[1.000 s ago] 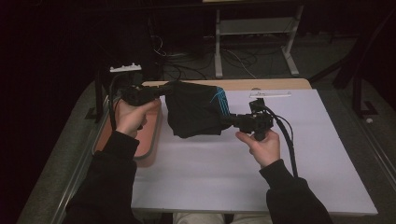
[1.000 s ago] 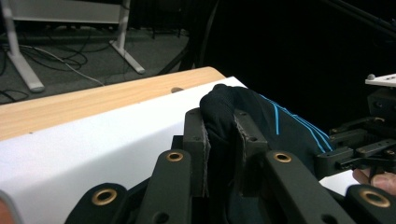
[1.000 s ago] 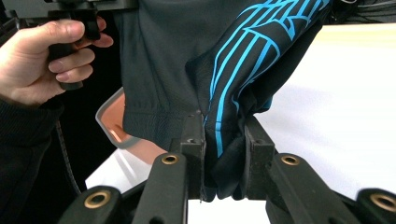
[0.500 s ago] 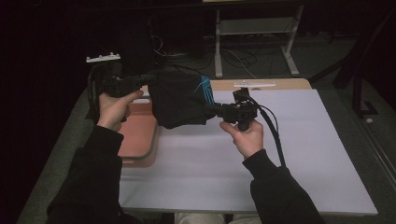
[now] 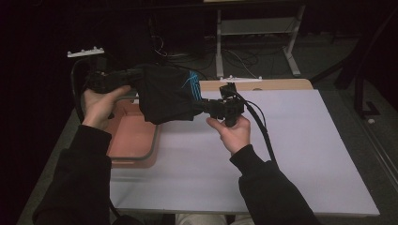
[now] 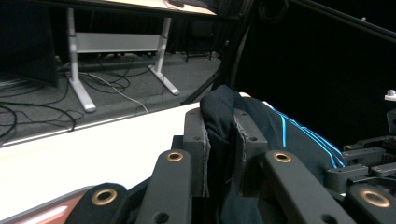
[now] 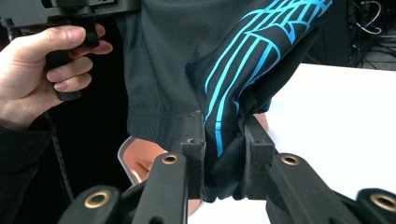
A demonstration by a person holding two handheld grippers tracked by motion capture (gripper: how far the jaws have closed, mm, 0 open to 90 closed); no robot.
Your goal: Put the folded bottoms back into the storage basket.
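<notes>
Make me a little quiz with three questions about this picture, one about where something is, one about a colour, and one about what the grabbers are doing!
1. Where is the pink tub?
A. on the table's left side
B. on the floor
C. on the table's far right corner

2. What colour are the stripes on the dark cloth?
A. red
B. blue
C. yellow

3. What are the left gripper and the right gripper doing?
A. both wide open with nothing in them
B. both shut on the cloth
C. lying flat on the table

Answers:
1 A, the tub sits at the table's left edge in the high view.
2 B, bright blue lines run across the fabric.
3 B, each gripper view shows fabric pinched between the fingers.
</notes>
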